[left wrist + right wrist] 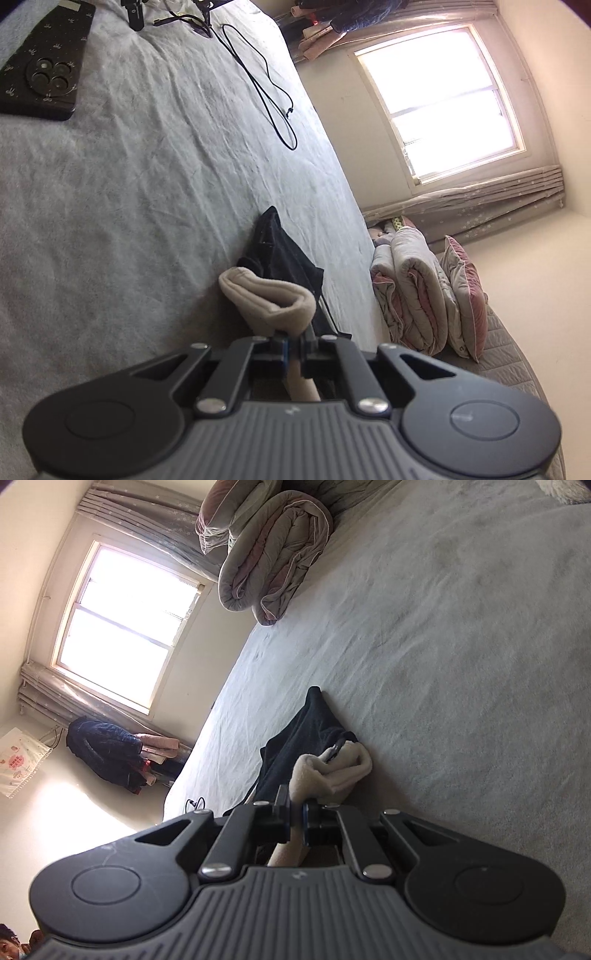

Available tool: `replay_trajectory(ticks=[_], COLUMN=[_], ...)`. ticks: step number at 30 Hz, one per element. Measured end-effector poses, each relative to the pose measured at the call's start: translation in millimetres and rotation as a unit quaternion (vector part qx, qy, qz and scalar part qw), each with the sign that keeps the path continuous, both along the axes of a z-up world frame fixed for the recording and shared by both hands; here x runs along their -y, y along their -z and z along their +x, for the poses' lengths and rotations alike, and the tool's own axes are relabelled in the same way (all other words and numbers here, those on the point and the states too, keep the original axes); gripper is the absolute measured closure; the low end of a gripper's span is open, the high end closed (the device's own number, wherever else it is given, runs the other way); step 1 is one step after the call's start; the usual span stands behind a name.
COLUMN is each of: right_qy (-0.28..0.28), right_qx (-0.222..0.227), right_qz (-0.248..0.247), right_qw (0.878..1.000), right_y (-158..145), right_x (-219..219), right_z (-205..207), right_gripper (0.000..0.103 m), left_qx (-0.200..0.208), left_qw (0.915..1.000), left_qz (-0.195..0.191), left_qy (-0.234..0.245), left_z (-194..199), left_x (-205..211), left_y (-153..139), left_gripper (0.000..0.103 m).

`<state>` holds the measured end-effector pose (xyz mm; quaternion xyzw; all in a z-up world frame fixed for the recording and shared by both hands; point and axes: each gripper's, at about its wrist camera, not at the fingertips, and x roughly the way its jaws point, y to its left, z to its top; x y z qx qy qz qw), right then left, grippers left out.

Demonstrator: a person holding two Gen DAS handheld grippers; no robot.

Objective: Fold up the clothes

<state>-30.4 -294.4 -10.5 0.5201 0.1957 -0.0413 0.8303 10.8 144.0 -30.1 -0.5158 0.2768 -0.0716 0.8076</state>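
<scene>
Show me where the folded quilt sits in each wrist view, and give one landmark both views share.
Left wrist: the quilt stands at lower right, past the bed's far edge, beside a pink pillow.
Right wrist: the quilt lies at top centre, on the grey bed.
Shared landmark: the bright window, upper right in the left view and upper left in the right view.

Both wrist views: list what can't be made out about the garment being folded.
- Garment type and full shape: left wrist view, bunched beyond the left gripper.
- Its lower part: right wrist view, hidden behind the right gripper body.
- Dark outer side: details lost in shadow.
</scene>
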Motion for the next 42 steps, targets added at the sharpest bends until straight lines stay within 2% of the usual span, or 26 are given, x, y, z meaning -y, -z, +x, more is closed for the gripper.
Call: replay_trajectory(ticks=[7, 12, 15, 22, 24, 25, 27, 28, 29, 31, 37, 39, 42], right_qy=[-0.010, -0.018, -0.021, -0.033, -0.034, -0.035, -0.036, -0.037, -0.035, -0.031, -0.034, -0.048, -0.068], right_qx=[0.016, 0.022, 0.017, -0.012, -0.012, -0.012, -0.013, -0.013, -0.009, -0.007, -0.027, -0.038, -0.054], right_qz=[-0.008, -0.028, -0.042, -0.057, -0.043, -0.037, -0.024, -0.017, -0.029, -0.048, -0.093, -0.113, -0.142], right_qw=[1.000, 0.999, 0.999, 0.998, 0.998, 0.999, 0.999, 0.999, 0.999, 0.998, 0.995, 0.992, 0.986], right_y=[-22, -29, -27, -10, -6, -4, 0, 2, 0, -3, -2, 2, 8], right_x=[8, 15, 19, 26, 30, 32, 37, 39, 41, 44, 47, 41, 32], right_z=[45, 91, 120, 175, 180, 182, 186, 188, 186, 179, 165, 164, 164], right_gripper=[0.098, 0.098, 0.097, 0.096, 0.093, 0.085, 0.085, 0.080, 0.067, 0.056, 0.056, 0.056, 0.055], left_qx=[0.023, 0.036, 0.035, 0.024, 0.020, 0.019, 0.015, 0.014, 0.021, 0.028, -0.003, -0.021, -0.043], left_qw=[0.9997, 0.9988, 0.9981, 0.9958, 0.9948, 0.9943, 0.9931, 0.9925, 0.9910, 0.9878, 0.9742, 0.9684, 0.9613], left_qz=[0.003, 0.033, 0.050, 0.088, 0.099, 0.105, 0.116, 0.121, 0.132, 0.153, 0.222, 0.243, 0.261], left_qy=[0.004, 0.005, 0.006, 0.008, 0.009, 0.009, 0.009, 0.010, 0.011, 0.015, 0.041, 0.053, 0.077], left_z=[45, 94, 125, 165, 176, 182, 194, 199, 196, 192, 188, 189, 188], left_x=[8, 17, 25, 32, 33, 34, 36, 37, 35, 32, 28, 29, 31], left_y=[-28, -41, -41, -32, -29, -28, -25, -24, -25, -27, -17, -12, -1], left_gripper=[0.098, 0.098, 0.098, 0.097, 0.093, 0.091, 0.078, 0.074, 0.068, 0.064, 0.055, 0.046, 0.042])
